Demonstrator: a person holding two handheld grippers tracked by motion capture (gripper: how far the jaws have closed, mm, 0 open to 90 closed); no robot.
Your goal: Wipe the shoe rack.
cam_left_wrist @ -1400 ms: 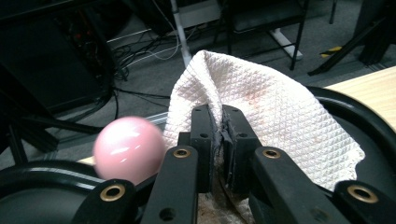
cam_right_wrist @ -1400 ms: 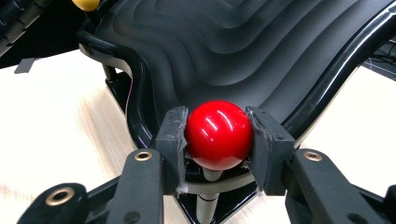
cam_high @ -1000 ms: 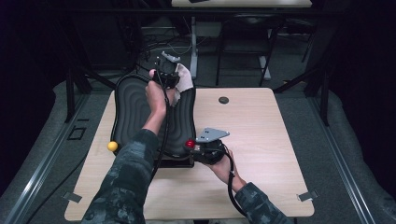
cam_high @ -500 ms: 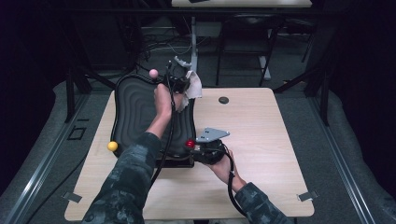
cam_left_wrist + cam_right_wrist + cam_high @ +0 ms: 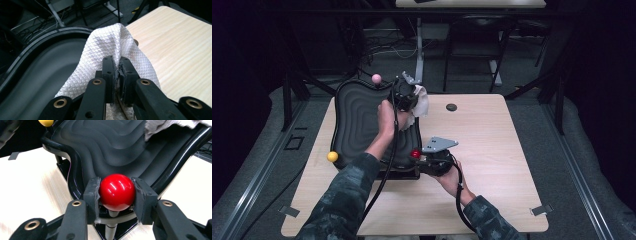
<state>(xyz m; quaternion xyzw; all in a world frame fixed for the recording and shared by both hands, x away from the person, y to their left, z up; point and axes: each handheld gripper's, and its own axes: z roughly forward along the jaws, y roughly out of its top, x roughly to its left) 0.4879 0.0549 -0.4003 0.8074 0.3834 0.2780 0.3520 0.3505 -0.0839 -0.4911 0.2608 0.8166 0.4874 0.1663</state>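
White quilted cloth is pinched tight between the jaws of the left hand-held gripper, which holds it at the far right rim of the black ridged tray, where the tray meets the bare wood of the desk. That tray lies on the desk's left half, reaching its far edge. At the tray's near right corner, the right hand-held gripper is clamped around a red ball knob on a short post. Yellow and pink knobs mark two other corners; the cloth seems to touch the rim.
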